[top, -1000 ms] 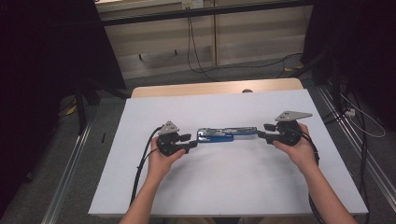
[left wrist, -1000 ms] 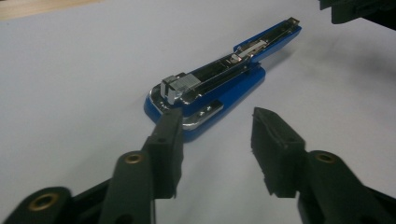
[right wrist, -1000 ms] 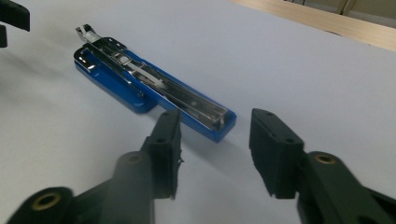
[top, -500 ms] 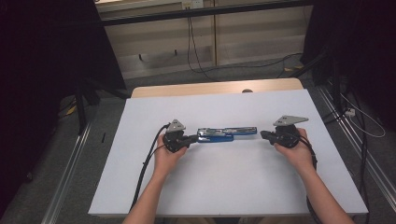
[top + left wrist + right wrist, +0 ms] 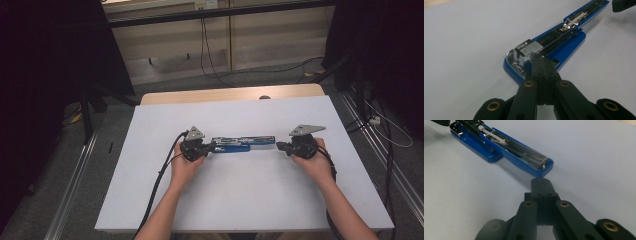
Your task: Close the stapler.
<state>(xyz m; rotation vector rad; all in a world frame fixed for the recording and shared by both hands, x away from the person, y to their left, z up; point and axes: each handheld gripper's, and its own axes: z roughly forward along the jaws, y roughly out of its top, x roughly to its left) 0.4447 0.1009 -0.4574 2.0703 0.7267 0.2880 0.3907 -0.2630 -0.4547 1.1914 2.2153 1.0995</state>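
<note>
Opened flat at mid-table, blue stapler point(image 5: 239, 144) lying between two grippers, magazine bared as if for reloading. Left gripper point(image 5: 541, 60), jaws together, tip touching staple block point(image 5: 528, 50); right gripper point(image 5: 541, 181), likewise closed and empty, just off stapler's far end.

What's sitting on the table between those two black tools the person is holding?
A blue stapler, swung open flat, lies between the left tool and the right tool. The high view shows it end to end on the white table; both tools are shut.

White table point(image 5: 150, 150), wooden strip point(image 5: 225, 94) at far edge; grey carpet floor point(image 5: 280, 75); dark curtains point(image 5: 45, 60) either side.
</note>
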